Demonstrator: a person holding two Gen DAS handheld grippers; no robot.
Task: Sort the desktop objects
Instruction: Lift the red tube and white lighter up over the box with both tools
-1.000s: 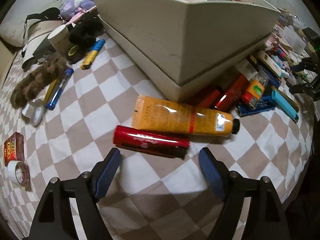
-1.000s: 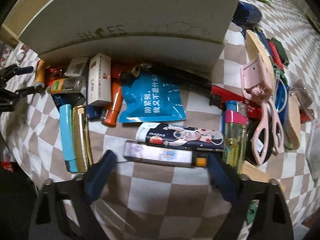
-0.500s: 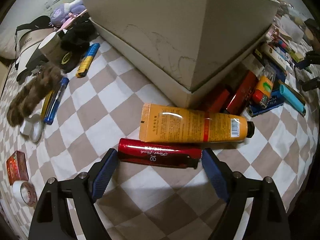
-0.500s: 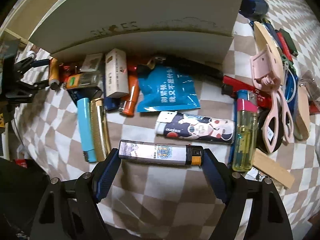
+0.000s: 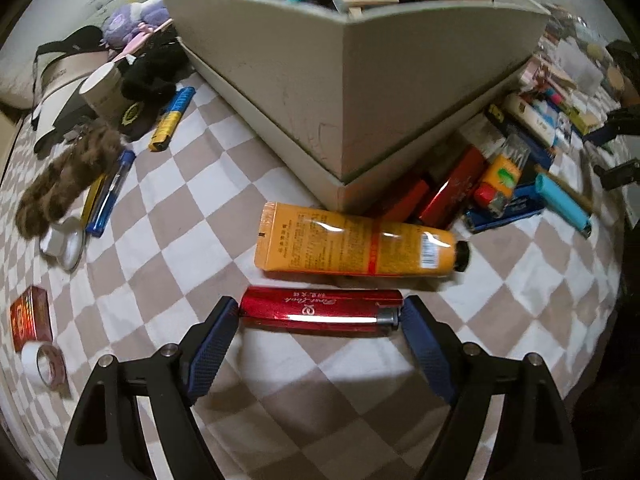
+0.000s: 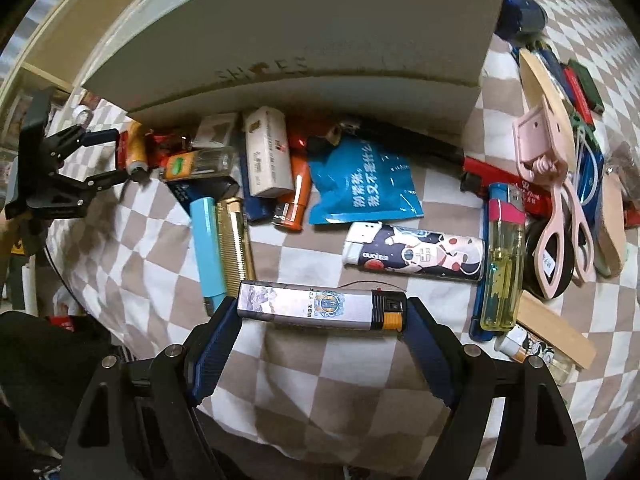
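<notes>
My left gripper (image 5: 320,314) is shut on a red lighter (image 5: 320,312), held end to end between the blue pads just above the checked cloth. An orange tube (image 5: 356,246) lies just beyond it. My right gripper (image 6: 322,312) is shut on a silver printed lighter (image 6: 320,306), also gripped by its ends. The big grey box (image 5: 360,68) stands behind with items inside; its wall also fills the top of the right wrist view (image 6: 304,28). The left gripper shows at the left of the right wrist view (image 6: 116,156).
Around the box lie a cartoon lighter (image 6: 416,256), a yellow lighter (image 6: 504,268), a blue packet (image 6: 364,184), a cyan lighter (image 6: 208,248), a gold comb (image 6: 236,240) and pink scissors (image 6: 560,208). Left: furry toy (image 5: 68,184), tape roll (image 5: 44,364), red box (image 5: 30,316).
Both grippers moved forward and closed on their lighters. The red lighter and the silver lighter now sit clamped between the pads and slightly lifted.
</notes>
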